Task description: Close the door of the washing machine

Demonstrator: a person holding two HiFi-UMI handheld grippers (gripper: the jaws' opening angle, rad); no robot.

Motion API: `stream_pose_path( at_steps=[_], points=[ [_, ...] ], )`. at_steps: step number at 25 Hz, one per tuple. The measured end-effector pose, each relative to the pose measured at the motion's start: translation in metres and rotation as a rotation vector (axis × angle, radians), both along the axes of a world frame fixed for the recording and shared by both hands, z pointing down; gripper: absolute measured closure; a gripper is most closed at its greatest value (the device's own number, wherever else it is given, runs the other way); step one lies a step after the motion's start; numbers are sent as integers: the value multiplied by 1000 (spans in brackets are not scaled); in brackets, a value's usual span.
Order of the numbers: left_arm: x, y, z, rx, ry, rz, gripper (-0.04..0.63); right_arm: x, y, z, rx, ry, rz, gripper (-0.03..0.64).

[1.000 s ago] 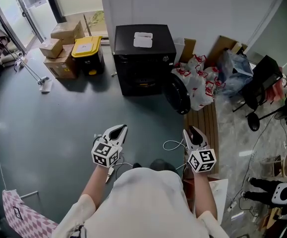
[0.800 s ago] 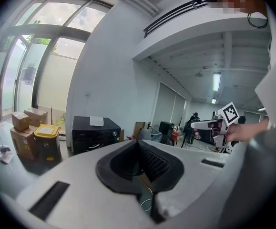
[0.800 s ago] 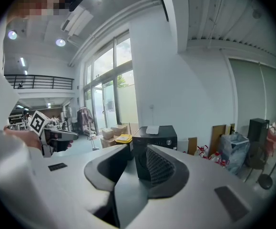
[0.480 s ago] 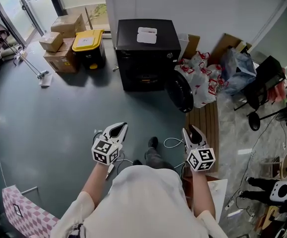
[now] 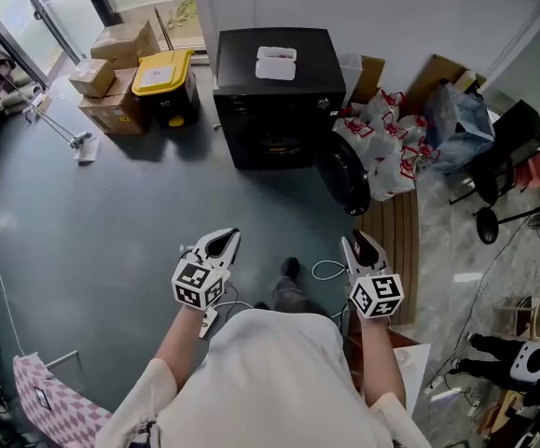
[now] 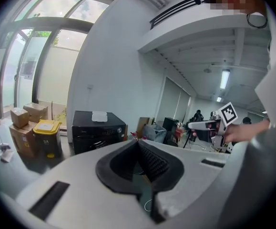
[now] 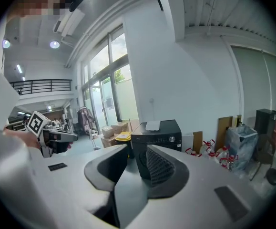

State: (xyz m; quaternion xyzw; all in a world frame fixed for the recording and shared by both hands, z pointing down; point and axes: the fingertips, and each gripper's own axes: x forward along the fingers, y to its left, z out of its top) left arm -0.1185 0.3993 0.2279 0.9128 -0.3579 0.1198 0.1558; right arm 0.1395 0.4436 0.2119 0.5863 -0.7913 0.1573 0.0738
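Two tongs, held low, well short of the machine: left gripper [image 5: 230, 239], jaw tips together, empty; right gripper [image 5: 353, 243], jaws partly apart, nothing between.

One loose cable [image 5: 324, 271] on the floor by the person's shoe [image 5: 290, 269]: probable trip hazard.

One black washing machine [image 5: 274, 101] at the far wall; door [image 5: 342, 177] swung wide at its right front corner, just beside red-and-white bags [image 5: 386, 143].

Risk: a glancing push slips off the round door; a soft one likely leaves it unlatched.

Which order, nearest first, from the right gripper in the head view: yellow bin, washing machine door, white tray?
1. Washing machine door, open, just ahead of the right gripper.
2. White tray, atop the machine.
3. Yellow bin, far left.
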Motion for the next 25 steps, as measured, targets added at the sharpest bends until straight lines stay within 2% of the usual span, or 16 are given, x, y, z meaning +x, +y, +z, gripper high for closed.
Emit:
stream_pose_path(
  at_steps=[15,25],
  points=[
    [99,-133,21,-47,-49,24,586,78,-142,54,-107,-34,-50,476],
    [141,-181,50,-109,-93,108,586,104,-164,111,-227,-47,2,476]
  ],
)
